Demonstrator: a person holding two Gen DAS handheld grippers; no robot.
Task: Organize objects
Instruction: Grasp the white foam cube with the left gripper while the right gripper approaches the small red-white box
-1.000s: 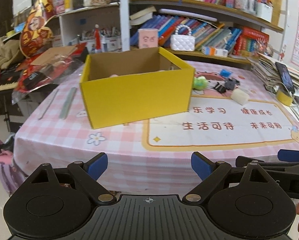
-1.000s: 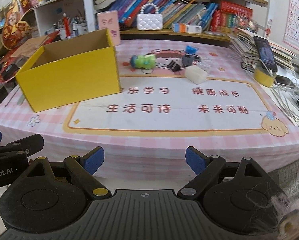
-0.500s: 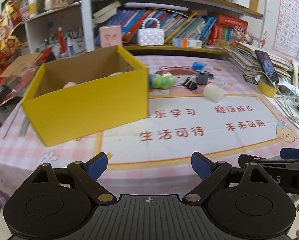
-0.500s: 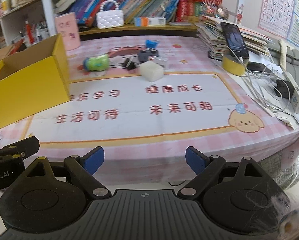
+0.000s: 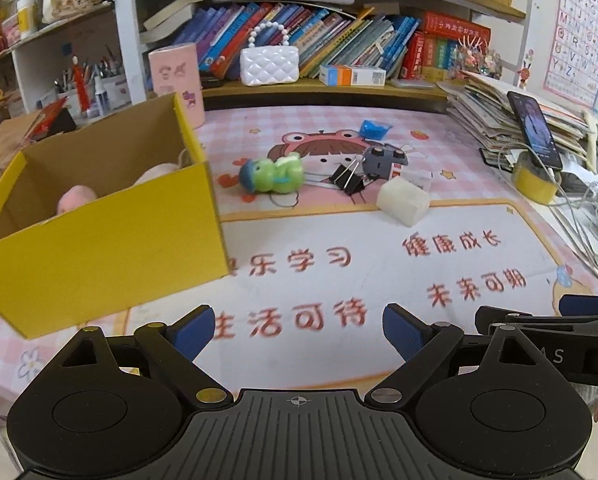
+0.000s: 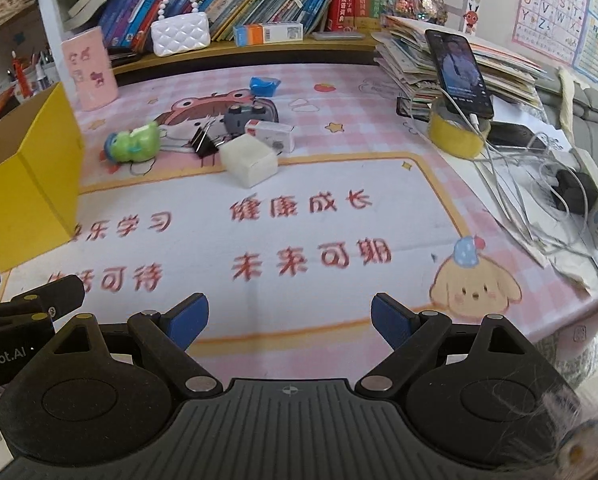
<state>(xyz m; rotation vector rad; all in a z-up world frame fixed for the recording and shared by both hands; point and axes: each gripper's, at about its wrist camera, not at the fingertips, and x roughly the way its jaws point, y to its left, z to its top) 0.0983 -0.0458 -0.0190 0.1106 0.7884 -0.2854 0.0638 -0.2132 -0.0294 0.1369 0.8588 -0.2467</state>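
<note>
From the left wrist I see my left gripper (image 5: 297, 330) spread wide and empty; the green toy (image 5: 273, 174) lies far ahead, right of the yellow box (image 5: 99, 240). From the right wrist, my right gripper (image 6: 289, 316), equally wide and empty, has the toy far-left, long axis across; the left looks nearer.

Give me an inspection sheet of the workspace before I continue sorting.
Surface: pink checked table mat, printed with red characters.
Job's things: yellow box holds pink items; green toy, binder clip, white block, blue piece lie loose.
Clutter: paper stack, phone on yellow tape roll.
Grippers: left gripper and right gripper, jaws open, empty.
Cables: white tangle at right edge.
Surroundings: bookshelf, white handbag.
</note>
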